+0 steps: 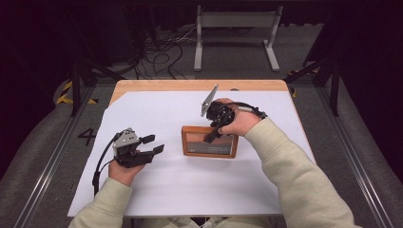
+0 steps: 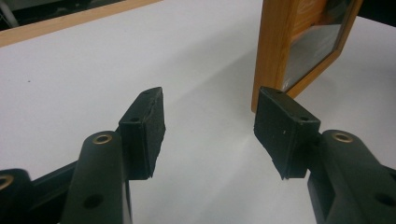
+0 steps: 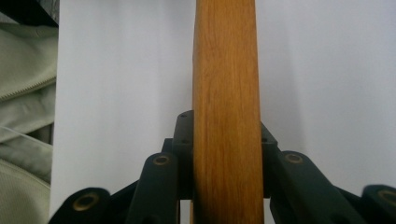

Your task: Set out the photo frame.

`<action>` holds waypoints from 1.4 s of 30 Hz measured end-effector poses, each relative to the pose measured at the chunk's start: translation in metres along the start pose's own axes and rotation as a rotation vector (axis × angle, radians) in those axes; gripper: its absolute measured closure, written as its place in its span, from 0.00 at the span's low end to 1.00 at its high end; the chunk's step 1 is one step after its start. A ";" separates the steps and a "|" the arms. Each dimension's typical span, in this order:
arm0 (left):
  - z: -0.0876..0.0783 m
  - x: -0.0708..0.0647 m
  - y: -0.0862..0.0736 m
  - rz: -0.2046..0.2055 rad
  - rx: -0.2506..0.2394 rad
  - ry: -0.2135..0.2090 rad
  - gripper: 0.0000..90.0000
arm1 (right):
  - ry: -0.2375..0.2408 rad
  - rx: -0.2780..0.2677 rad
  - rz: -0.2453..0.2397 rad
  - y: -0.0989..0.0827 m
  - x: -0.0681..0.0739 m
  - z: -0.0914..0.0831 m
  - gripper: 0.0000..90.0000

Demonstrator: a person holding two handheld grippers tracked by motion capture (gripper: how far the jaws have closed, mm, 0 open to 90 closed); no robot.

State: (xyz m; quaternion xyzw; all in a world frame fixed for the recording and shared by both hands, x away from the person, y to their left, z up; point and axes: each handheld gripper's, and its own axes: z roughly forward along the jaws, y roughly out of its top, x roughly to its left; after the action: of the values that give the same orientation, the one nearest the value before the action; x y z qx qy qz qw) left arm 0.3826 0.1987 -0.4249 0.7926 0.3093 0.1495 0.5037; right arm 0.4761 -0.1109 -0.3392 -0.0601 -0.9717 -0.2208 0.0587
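Grip phase looks done — my right gripper [image 1: 212,135] has the wooden picture frame [image 1: 209,142] by its top rail, jaws clamped on either side of the wood [image 3: 226,116]. Frame sits mid-table on the white sheet [image 1: 157,185], just right of centre, seemingly propped or tilted; I judge the lift or reposition is what's left. My left gripper [image 1: 153,144] hovers well apart to the left — jaws wide, nothing between the pads [image 2: 145,126], frame corner [image 2: 273,56] just ahead of them.
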 end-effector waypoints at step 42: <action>-0.005 -0.009 0.001 0.014 0.003 -0.032 0.45 | -0.226 -0.236 0.149 -0.045 -0.012 -0.020 0.23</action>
State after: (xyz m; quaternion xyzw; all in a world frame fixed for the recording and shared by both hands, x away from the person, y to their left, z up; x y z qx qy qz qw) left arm 0.3734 0.1958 -0.4213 0.7978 0.2960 0.1397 0.5063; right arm 0.4835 -0.1610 -0.3416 -0.1630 -0.9322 -0.3204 -0.0422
